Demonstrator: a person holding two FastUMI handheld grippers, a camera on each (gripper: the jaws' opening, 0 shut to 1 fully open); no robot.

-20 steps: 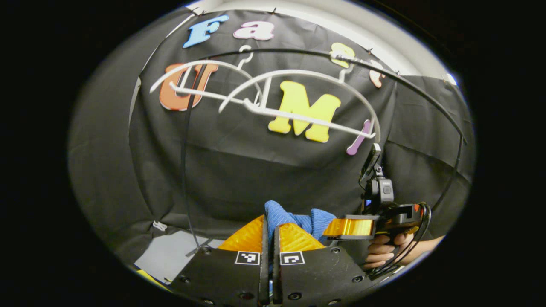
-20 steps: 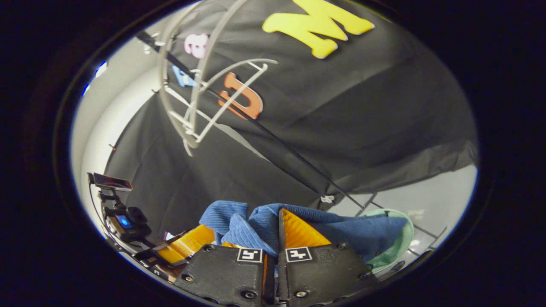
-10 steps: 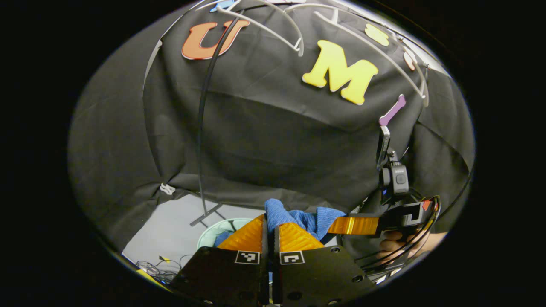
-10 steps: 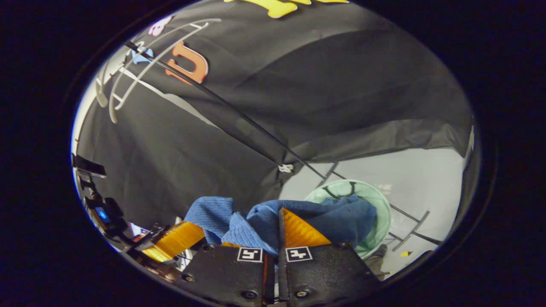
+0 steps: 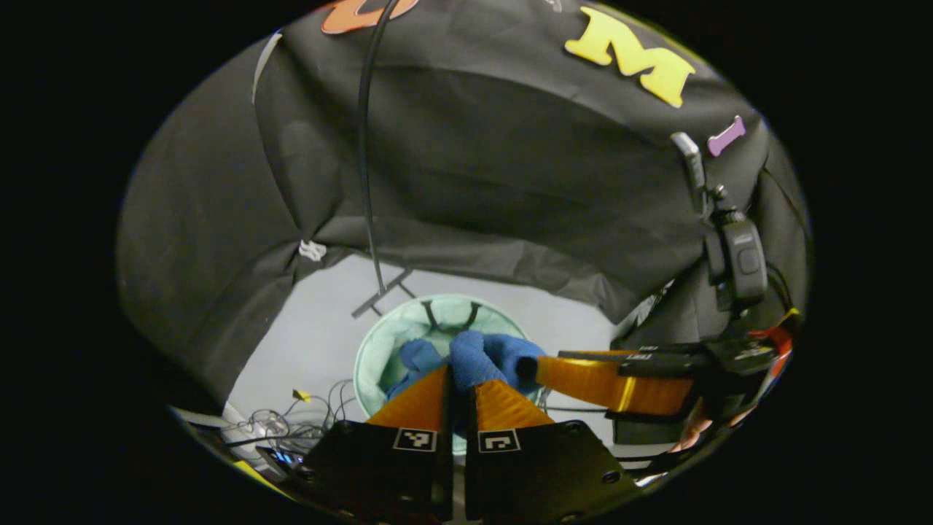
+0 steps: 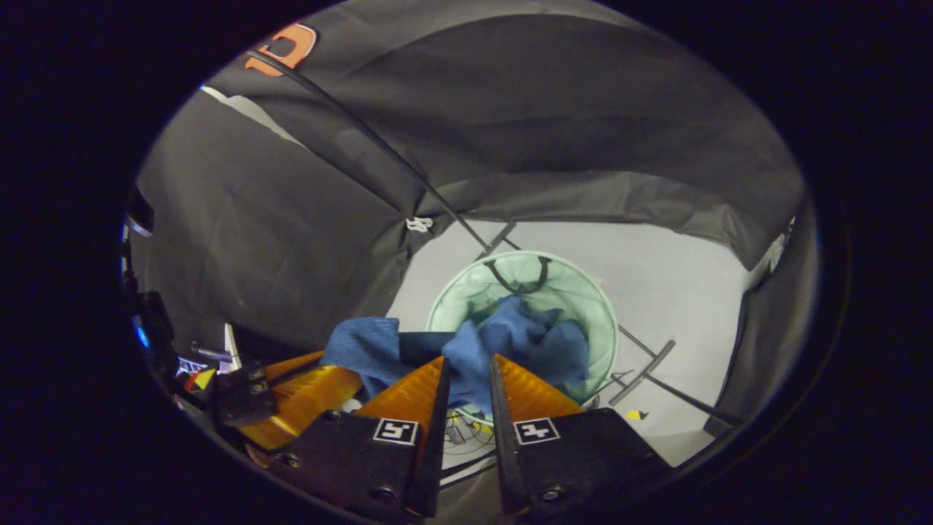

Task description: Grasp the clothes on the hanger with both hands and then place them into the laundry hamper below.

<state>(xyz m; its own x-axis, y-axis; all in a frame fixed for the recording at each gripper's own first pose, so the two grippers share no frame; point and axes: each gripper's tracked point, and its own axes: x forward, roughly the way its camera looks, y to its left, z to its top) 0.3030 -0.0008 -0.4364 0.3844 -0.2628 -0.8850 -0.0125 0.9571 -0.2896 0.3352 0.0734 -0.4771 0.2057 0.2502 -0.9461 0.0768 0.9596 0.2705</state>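
with the blue ribbed knit garment (image 6: 510, 339) hanging over the round pale-green mesh laundry hamper (image 6: 592, 292), this looks like the lowering/release step, not the grasp. no hanger in frame, so the take-off step looks done.

left tool (image 5: 458, 385): fingers pressed nearly together, pinching a bunched fold of the blue cloth, bottom centre of the left gripper view. the hamper rim (image 5: 364, 350) sits just behind it, centre frame, with cloth draping into the opening.

right tool (image 6: 466, 379): bottom centre of the right gripper view, jaws stand slightly apart with cloth in the gap. can't tell if both fingers press on it or if it's letting go. most of the garment sits centre frame inside the hamper ring, one lobe trailing lower left toward the other tool (image 6: 302, 397).

black rack pole (image 5: 362, 146) runs down from the top of the frame to its foot on the grey floor (image 5: 313, 343), just behind the hamper.

next move, my read: bring both tools down over the opening, spread them so the cloth drops, and get that lower-left lobe inside the rim first. risk: it drapes over the edge.
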